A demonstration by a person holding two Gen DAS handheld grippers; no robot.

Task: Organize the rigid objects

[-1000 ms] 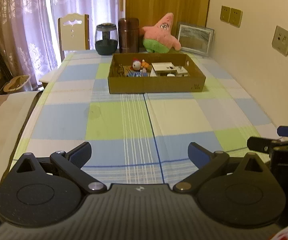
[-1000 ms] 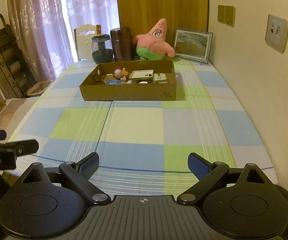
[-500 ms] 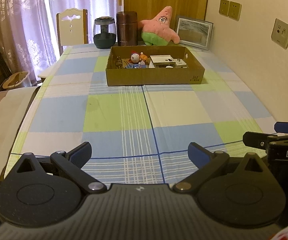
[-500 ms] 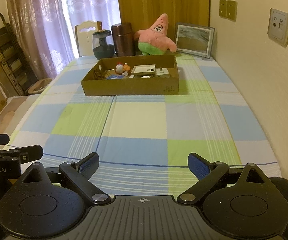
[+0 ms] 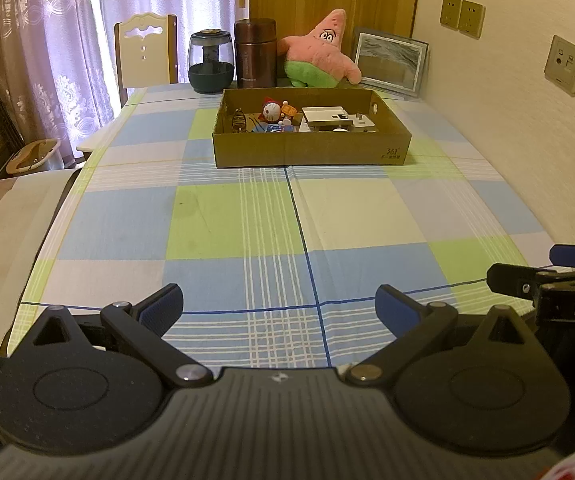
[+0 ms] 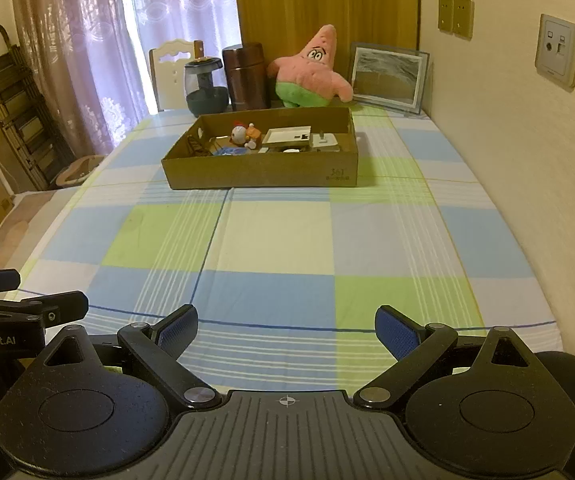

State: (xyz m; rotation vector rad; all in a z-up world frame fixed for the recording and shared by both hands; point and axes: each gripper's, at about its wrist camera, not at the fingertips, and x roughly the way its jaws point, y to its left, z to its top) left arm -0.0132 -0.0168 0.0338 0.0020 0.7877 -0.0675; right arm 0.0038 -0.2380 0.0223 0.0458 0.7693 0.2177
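A shallow cardboard box [image 5: 311, 152] [image 6: 263, 170] stands at the far middle of the checked tablecloth. It holds a small Doraemon figure [image 5: 273, 111] [image 6: 243, 134], a white flat device [image 5: 327, 115] [image 6: 287, 136], a brown striped piece [image 5: 239, 120] and other small items. My left gripper [image 5: 279, 306] is open and empty, low over the near table edge. My right gripper [image 6: 287, 328] is open and empty, beside it on the right. Each gripper shows at the other view's edge.
Behind the box stand a dark glass jar [image 5: 210, 62], a brown canister [image 5: 255, 54], a pink star plush [image 5: 319, 52] and a framed picture [image 5: 391, 60]. A wall runs along the right. A chair [image 5: 145, 54] stands at the far left corner.
Both grippers have drawn back and tilted slightly, so the box looks a little farther up and the table stretches longer. Jaws stay open.
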